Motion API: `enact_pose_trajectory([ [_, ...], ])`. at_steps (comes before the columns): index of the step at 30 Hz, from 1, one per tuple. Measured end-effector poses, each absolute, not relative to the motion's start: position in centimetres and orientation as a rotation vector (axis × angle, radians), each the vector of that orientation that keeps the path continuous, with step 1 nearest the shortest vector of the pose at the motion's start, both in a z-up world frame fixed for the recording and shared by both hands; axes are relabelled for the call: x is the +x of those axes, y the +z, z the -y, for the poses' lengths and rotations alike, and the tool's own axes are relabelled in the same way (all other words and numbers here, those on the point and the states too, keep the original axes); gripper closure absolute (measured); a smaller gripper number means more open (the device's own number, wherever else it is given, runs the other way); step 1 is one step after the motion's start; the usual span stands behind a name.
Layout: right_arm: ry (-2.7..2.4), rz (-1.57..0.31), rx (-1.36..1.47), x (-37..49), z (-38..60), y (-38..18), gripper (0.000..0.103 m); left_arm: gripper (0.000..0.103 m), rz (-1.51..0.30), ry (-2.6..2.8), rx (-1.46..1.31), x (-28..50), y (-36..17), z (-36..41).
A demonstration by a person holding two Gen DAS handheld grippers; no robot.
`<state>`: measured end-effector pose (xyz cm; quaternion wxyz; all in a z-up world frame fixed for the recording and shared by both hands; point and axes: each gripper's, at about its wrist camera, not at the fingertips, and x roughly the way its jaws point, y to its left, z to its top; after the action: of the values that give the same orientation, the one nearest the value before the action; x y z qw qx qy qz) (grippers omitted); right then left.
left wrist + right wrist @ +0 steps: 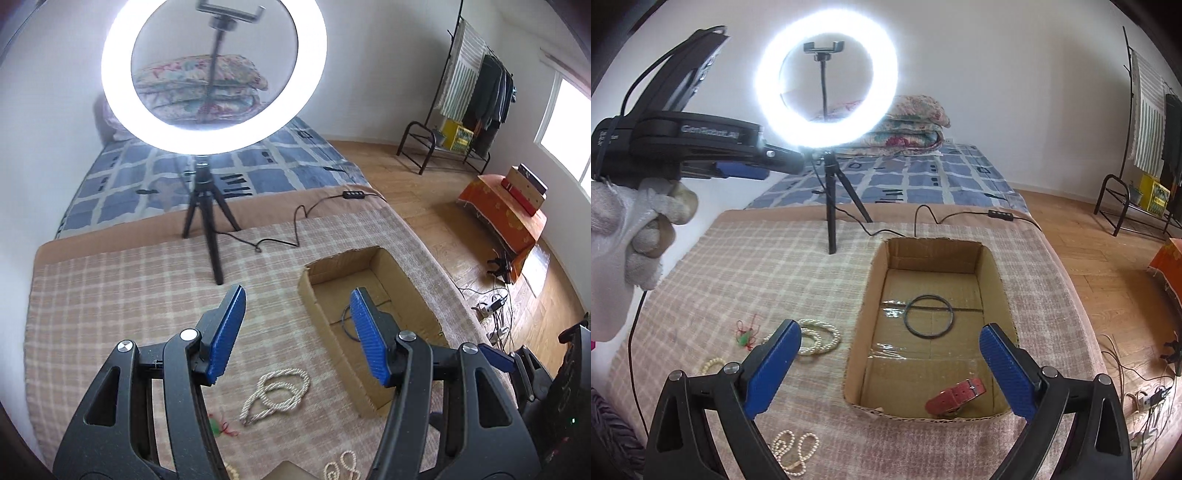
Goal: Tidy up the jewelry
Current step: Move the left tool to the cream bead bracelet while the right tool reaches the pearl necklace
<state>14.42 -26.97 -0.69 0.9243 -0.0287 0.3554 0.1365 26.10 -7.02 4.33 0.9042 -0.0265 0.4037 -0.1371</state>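
The left gripper, held by a gloved hand, tilts down above the checked cloth, jaws apart and empty. The right gripper angles down over the cardboard box, jaws wide with nothing between; a black ring and red strap lie inside, pearl strands outside.

White lettering reading "GenRobot.AI" runs along the side of the black left gripper; nothing else here is legible.
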Motion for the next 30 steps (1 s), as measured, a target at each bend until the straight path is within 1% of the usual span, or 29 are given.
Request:
enact_pose_trajectory([
  [7, 0.31, -0.714, -0.044, 13.1, 25.4, 0.0, 0.004, 0.042, -0.809, -0.231, -0.075, 22.1, 5.3, 1.9],
  [13, 0.356, -0.717, -0.033, 12.0, 23.7, 0.0, 0.004, 0.042, -0.816, -0.194, -0.127, 18.6, 4.9, -2.3],
  [18, 0.384, -0.728, -0.038, 10.7, 22.6, -0.5, 0.005, 0.042, -0.827, -0.165, -0.16, 15.8, 3.3, -5.2],
  [23, 0.404, -0.755, -0.039, 9.8, 22.0, -1.4, 0.005, 0.042, -0.876, -0.144, -0.205, 14.0, 0.0, -7.1],
  [26, 0.42, -0.774, -0.037, 9.4, 21.8, -2.0, 0.008, 0.042, -0.92, -0.146, -0.219, 13.6, -1.7, -7.7],
  [30, 0.451, -0.799, -0.055, 8.8, 21.2, -3.0, 0.014, 0.042, -0.932, -0.141, -0.195, 13.0, -2.7, -8.3],
])
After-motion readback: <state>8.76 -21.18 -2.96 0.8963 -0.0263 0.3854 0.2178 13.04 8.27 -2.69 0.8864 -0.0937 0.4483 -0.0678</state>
